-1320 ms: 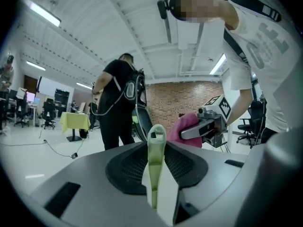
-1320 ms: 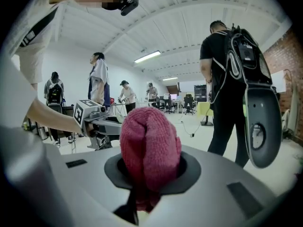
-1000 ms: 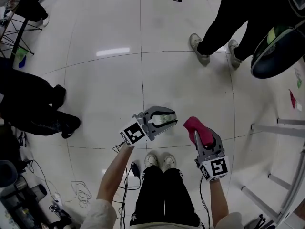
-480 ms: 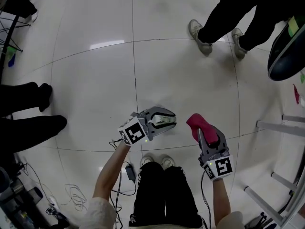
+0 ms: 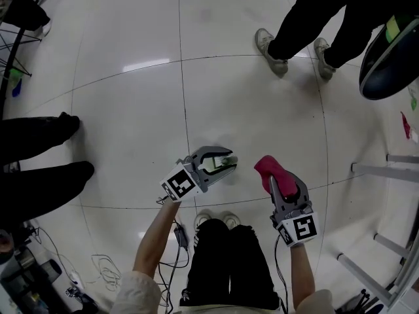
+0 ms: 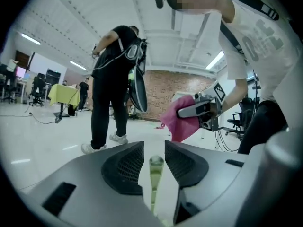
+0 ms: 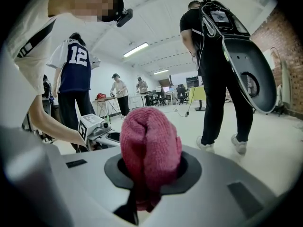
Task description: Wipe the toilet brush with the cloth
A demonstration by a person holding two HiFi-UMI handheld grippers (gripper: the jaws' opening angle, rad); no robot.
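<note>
The brush (image 6: 155, 171), of which only a slim pale-green stem shows, sits low in the centre of the left gripper view, pinched by the left hand-held gripper (image 5: 229, 163). It looks light, stiff and slick, so the stem is the place to hold it. The soft pink cloth (image 7: 150, 148) is bunched tight in the right hand-held gripper (image 5: 275, 180). It is near the brush on the right, not touching, above the floor (image 5: 131, 110).

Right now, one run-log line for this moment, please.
left tongs: shut on toilet brush handle | right tongs: shut on pink cloth | cloth and brush apart | wiping not begun
</note>
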